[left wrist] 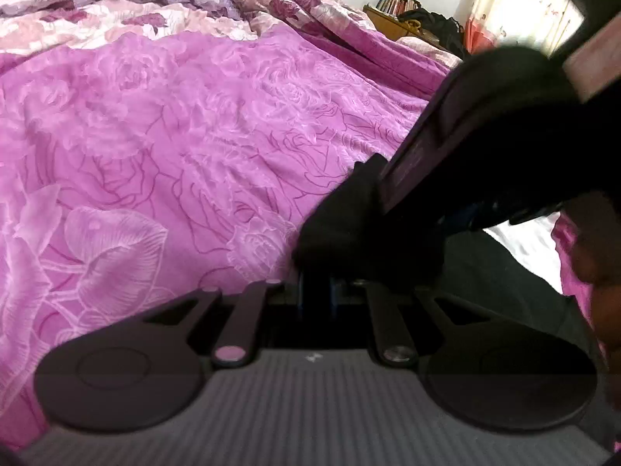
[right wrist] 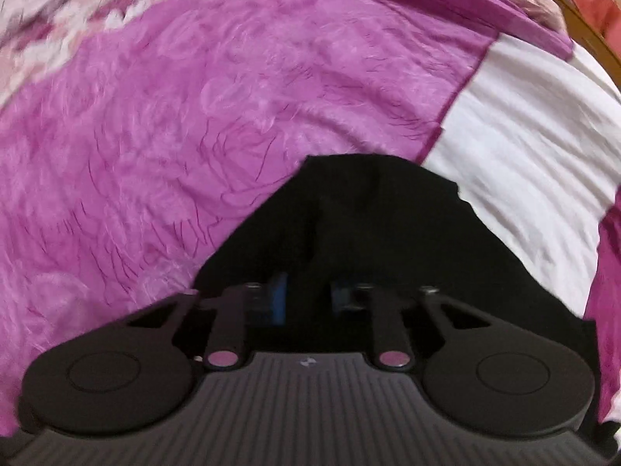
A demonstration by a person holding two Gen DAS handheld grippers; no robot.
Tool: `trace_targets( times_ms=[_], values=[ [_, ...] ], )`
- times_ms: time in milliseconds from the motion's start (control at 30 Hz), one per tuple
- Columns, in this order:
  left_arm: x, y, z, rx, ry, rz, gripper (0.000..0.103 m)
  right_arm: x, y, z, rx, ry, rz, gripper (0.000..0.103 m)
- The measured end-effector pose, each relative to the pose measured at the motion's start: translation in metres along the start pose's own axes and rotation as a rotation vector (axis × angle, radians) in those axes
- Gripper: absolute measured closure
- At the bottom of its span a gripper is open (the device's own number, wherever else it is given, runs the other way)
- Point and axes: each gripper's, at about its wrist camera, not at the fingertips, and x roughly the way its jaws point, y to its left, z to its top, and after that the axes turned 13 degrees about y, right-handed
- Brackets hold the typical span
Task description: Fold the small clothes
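A small black garment [left wrist: 349,229] lies on the pink rose-print bedspread [left wrist: 174,136]. My left gripper [left wrist: 316,291] is shut on a bunched edge of it, low over the bed. The right gripper's black body [left wrist: 485,136] crosses the left wrist view at upper right, just above the garment. In the right wrist view the black garment [right wrist: 368,225] spreads out in front of my right gripper [right wrist: 308,295]. Its blue pads [right wrist: 277,297] stand a little apart with dark cloth between them. The fingertips are hidden against the cloth.
A white cloth [right wrist: 524,155] lies on the bedspread to the right of the garment. Floral pillows [left wrist: 97,7] are heaped at the head of the bed. A wooden shelf with books [left wrist: 396,4] and a bright curtained window [left wrist: 524,7] stand beyond.
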Motion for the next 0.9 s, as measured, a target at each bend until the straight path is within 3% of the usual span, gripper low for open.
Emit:
trace_targets(
  times_ms=[267, 433, 667, 900],
  values=[
    [0.004, 0.0, 0.003, -0.019, -0.003, -0.001, 0.089, -0.026, -0.019, -0.007, 0.07, -0.099, 0.122, 0.092],
    [0.007, 0.0, 0.006, -0.023, -0.002, 0.0, 0.089, -0.046, -0.045, -0.024, 0.126, -0.214, 0.117, 0.092],
    [0.007, -0.002, 0.005, -0.01, -0.01, 0.012, 0.089, -0.068, -0.122, -0.066, 0.246, -0.318, 0.107, 0.092],
    [0.006, -0.007, 0.003, -0.013, -0.041, 0.041, 0.088, -0.063, -0.206, -0.124, 0.349, -0.336, 0.03, 0.093]
  ],
)
